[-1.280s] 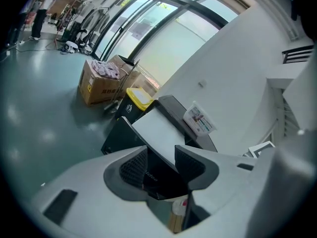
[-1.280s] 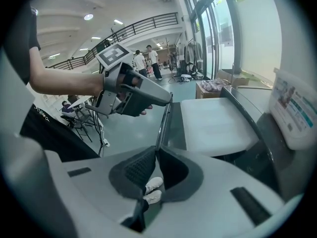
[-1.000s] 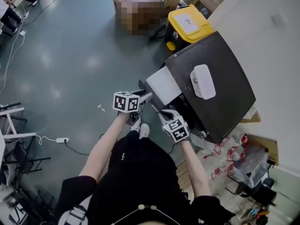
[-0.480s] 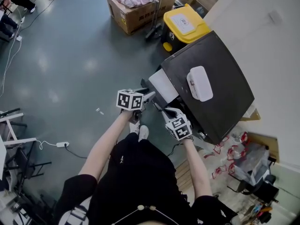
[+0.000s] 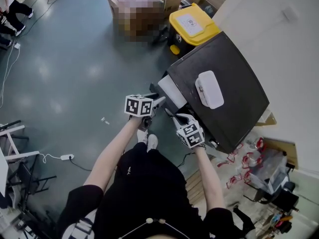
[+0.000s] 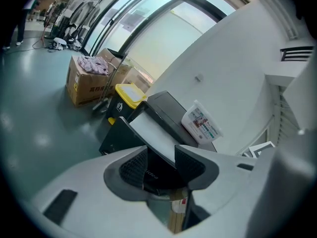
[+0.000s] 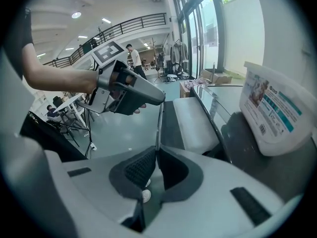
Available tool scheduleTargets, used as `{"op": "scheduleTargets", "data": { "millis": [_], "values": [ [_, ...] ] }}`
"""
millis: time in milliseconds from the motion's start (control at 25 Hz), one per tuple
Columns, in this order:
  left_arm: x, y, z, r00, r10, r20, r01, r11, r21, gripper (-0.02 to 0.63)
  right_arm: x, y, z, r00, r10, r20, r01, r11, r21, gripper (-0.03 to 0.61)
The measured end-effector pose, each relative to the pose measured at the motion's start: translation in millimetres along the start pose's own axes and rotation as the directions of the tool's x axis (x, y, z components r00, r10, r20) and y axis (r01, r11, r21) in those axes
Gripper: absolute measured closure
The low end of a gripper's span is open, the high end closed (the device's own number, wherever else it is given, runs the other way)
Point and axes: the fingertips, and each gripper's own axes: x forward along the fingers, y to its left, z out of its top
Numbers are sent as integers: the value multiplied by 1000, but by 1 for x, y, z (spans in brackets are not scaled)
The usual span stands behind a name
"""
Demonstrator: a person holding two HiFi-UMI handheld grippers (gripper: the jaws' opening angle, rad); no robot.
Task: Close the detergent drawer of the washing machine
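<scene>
The right gripper [image 7: 157, 155] has its jaws closed on the thin side edge of the drawer [image 6: 148, 133], which runs straight up from between the pads. The left gripper [image 6: 161, 168] has its jaws apart. The drawer's dark front panel fills the gap between them, and I cannot tell whether the pads touch it. In the right gripper view the left gripper's nose sits at the top of that same edge.

The drawer sticks partly out of the front of the washing machine [image 5: 234, 108], at its upper corner nearest the person, with its white top face bare. The letters "idea" are readable on the dark front, between the left jaws.

A white plastic tub [image 5: 209, 88] lies on the machine's dark top with its lid on. Its label has a picture, teal bands and a barcode. The large word on it starts with "B", and the rest is too blurred to read.

Just beyond the machine stands a dark bin with a yellow lid [image 5: 192, 24] that is shut. It has a white label on the lid and a white symbol on its side.

Beside the bin an open cardboard box [image 6: 86, 86] holds pinkish cloth [image 6: 91, 63]. The box has a yellow mark and dark print on its side, too small to read.
</scene>
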Motion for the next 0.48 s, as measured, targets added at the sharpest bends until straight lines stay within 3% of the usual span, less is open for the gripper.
{"op": "scheduleTargets", "data": {
  "millis": [480],
  "values": [
    [23, -8, 18, 1000, -17, 7, 18, 1000, -20, 442, -2, -29, 0, 997, -72, -16, 73, 996, 43, 548]
  ]
}}
